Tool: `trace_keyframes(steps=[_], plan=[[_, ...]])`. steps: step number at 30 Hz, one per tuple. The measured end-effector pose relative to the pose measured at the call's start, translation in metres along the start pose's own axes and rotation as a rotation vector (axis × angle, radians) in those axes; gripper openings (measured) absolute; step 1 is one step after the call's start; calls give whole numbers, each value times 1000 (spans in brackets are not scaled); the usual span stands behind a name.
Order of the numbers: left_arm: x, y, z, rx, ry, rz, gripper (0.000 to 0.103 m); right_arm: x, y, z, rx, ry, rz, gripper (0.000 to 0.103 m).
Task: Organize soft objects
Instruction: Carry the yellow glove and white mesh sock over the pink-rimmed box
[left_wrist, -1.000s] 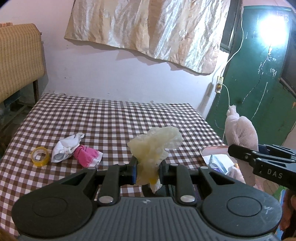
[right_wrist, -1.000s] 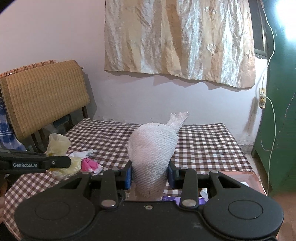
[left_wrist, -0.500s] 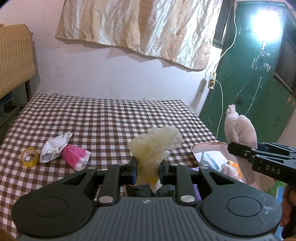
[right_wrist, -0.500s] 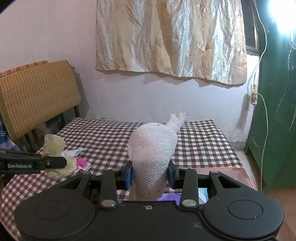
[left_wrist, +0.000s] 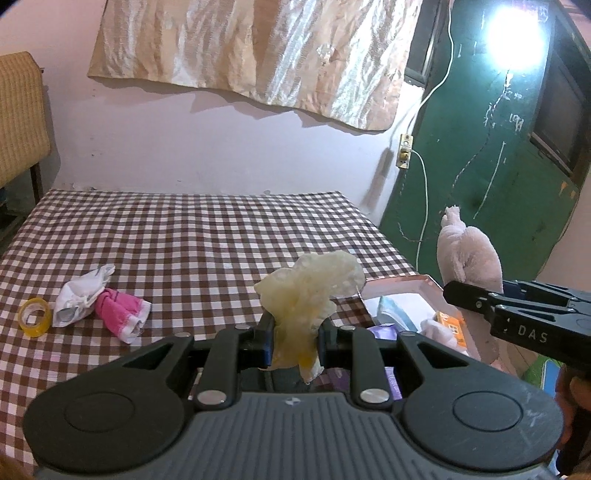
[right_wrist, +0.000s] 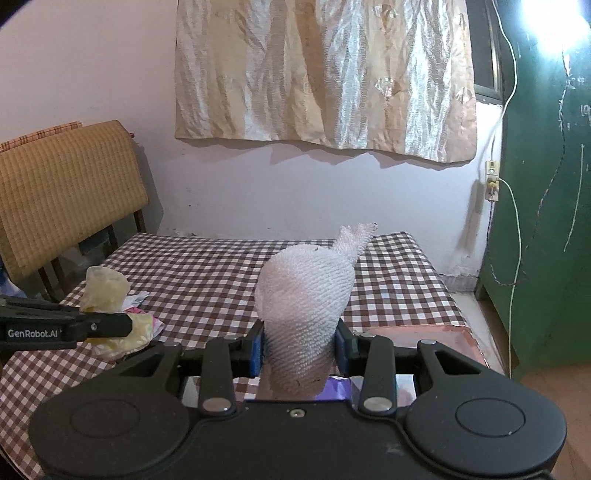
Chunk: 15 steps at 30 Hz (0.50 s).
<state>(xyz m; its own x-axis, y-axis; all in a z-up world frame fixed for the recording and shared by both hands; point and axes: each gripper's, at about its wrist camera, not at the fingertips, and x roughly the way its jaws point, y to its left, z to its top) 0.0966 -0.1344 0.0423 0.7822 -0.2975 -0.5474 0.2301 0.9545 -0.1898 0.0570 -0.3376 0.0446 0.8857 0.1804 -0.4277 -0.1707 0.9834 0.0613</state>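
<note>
Left to right: I've got the left gripper (left_wrist: 293, 341) clamped on the yellow cloth (left_wrist: 308, 291), right gripper (right_wrist: 300, 349) clamped on the white towel (right_wrist: 304, 295) — both bunched upright. Pink box (left_wrist: 400, 286) sits low at the table's right edge, under the right gripper — nearer that hand, I'd judge.

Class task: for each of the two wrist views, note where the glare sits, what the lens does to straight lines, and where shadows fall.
Left wrist view: a lamp burns out the upper right over the green door; the checked tablecloth bows; the wall hanging casts a shadow beneath it. Right wrist view: the same glare at top right; dark vignetted corners.
</note>
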Motion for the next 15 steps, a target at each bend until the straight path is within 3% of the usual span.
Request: trace_keyframes(steps=[15], plan=[[14, -18, 0, 33, 18, -54, 24, -4, -17, -8, 19, 12, -41, 45]])
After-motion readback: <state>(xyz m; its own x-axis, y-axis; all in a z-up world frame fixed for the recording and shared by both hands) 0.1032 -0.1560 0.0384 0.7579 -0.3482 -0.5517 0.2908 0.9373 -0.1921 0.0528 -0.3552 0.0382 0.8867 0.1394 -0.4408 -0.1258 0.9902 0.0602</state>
